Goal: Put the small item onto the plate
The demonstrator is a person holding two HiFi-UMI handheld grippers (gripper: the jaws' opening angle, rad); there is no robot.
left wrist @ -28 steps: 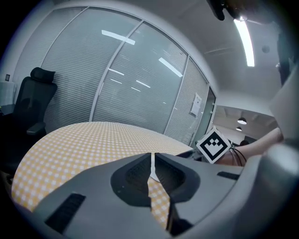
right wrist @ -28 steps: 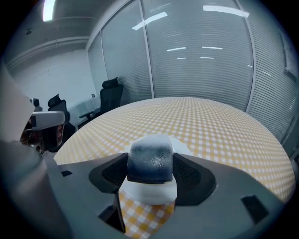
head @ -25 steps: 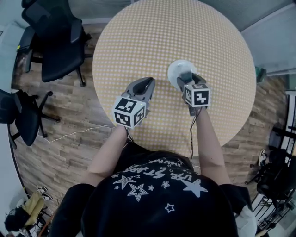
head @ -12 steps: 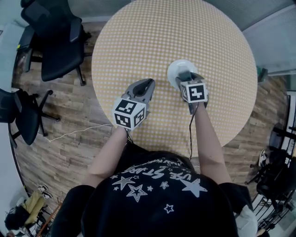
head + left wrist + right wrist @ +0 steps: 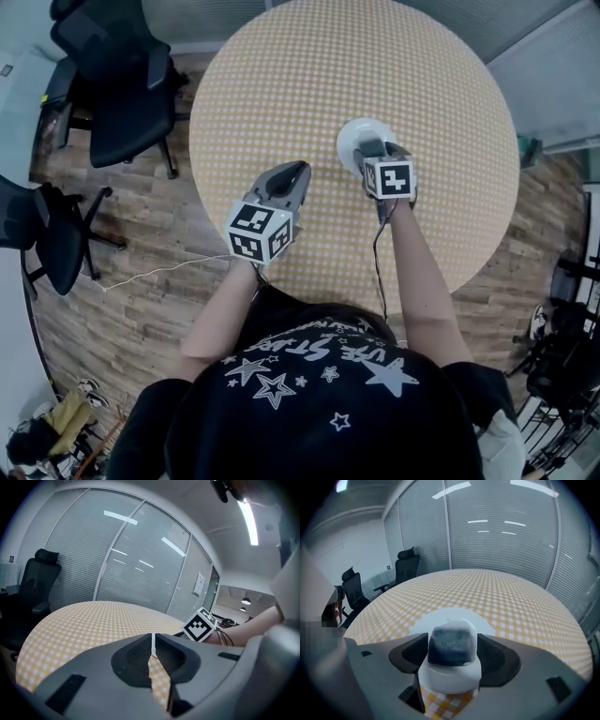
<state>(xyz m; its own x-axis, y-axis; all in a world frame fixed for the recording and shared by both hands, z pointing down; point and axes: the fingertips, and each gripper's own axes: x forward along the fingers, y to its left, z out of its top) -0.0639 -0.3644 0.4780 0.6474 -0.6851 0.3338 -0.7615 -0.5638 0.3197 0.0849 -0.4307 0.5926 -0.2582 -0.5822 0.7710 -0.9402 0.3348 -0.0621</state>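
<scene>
While the right gripper (image 5: 451,654) squeezes the small dark block (image 5: 451,641) over the white plate (image 5: 436,618), lower gently, then let go. The left gripper (image 5: 152,641) has its jaws pressed together, empty.

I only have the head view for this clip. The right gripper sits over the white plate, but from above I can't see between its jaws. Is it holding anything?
Observer: Yes. The right gripper view shows the right gripper shut on a small dark block, blue-grey and roughly square.
Operator: Is that block above the plate or off to one side?
Observer: Above it. The white plate lies directly under the block and spreads out beyond the jaws. I cannot tell whether the block already touches it.
</scene>
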